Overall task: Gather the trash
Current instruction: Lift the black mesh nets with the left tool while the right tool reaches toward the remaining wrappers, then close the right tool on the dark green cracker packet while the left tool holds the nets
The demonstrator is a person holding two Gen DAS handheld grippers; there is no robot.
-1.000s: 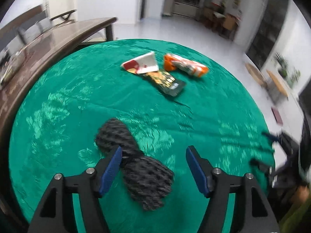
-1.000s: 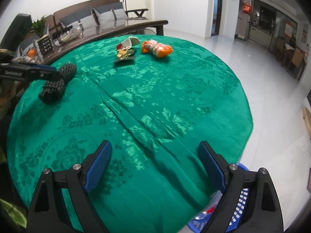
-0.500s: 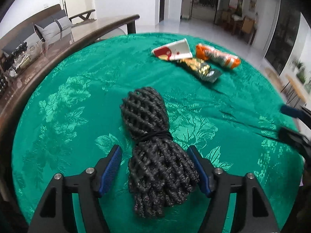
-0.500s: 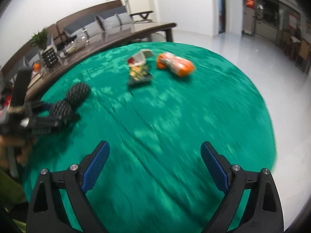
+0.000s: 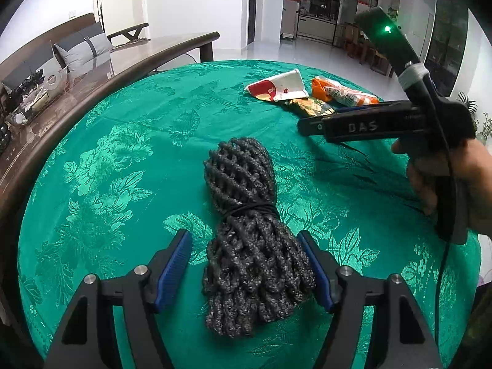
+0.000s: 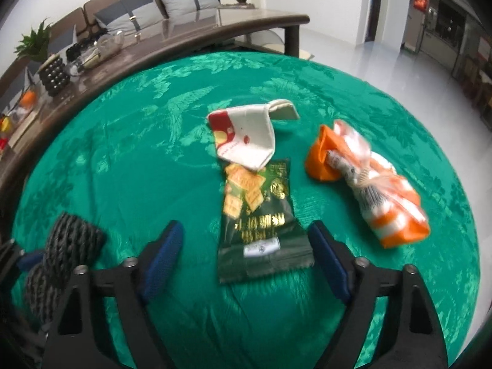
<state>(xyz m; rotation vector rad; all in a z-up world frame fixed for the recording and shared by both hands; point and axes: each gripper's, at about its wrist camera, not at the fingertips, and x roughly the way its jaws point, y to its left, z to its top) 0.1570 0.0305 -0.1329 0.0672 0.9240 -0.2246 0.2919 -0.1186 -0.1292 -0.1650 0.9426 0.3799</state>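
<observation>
A black foam net bundle (image 5: 243,184) tied round its middle lies on the green tablecloth (image 5: 123,153). My left gripper (image 5: 243,234) is open and straddles its near end; the right pad touches the net and the left pad stands clear. My right gripper (image 6: 246,226) hovers over a dark green snack wrapper (image 6: 261,215). Its jaws are closing with the wrapper's near end between them, and the pads are not pressing on it. A white and red wrapper (image 6: 246,138) overlaps the green one's far end. An orange and white bag (image 6: 369,184) lies to the right.
A person's hand (image 5: 446,178) holds the right gripper at the right of the left wrist view. A dark wooden table (image 6: 184,43) with jars and clutter curves along the far left. Behind it stands a sofa with grey cushions (image 6: 181,3). White floor lies beyond the table edge.
My right gripper swept across the table to the wrappers, and its jaws narrowed. My left gripper came forward and down until the foam net lay between its fingers.
</observation>
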